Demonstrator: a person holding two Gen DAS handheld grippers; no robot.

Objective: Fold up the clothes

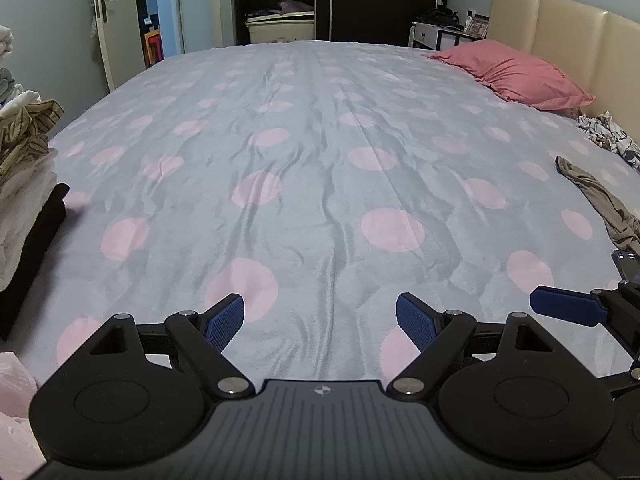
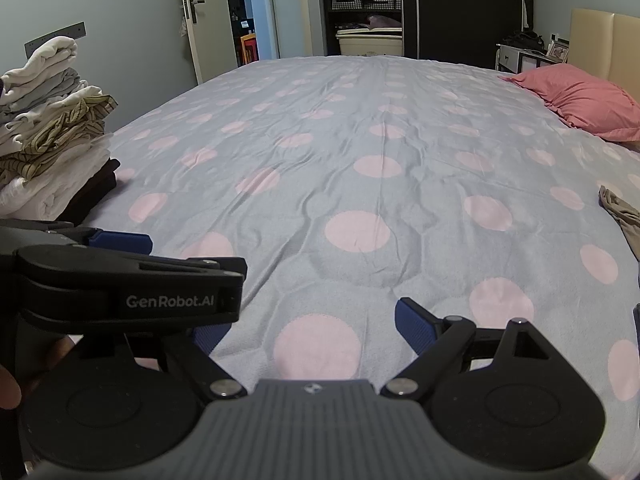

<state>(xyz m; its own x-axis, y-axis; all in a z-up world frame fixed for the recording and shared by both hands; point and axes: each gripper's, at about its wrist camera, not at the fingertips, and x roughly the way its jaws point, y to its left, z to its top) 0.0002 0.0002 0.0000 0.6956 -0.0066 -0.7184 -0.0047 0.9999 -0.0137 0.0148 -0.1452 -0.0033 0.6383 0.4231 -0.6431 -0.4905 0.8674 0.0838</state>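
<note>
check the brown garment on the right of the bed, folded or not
Not folded: the brown garment lies crumpled and strung out on the bedspread.

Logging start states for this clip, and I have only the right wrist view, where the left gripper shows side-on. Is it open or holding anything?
Observer: The left gripper is open with nothing between its fingers; only the bedspread lies ahead of it.
Operator: I see just the edge of a tan garment on the right. How does it lie?
Observer: The tan garment is unfolded, strung out in a crumpled strip towards the bed's near edge.
Operator: Any other loose clothes there?
Observer: Yes, a crumpled patterned garment lies by the headboard, near the pink pillow.
</note>
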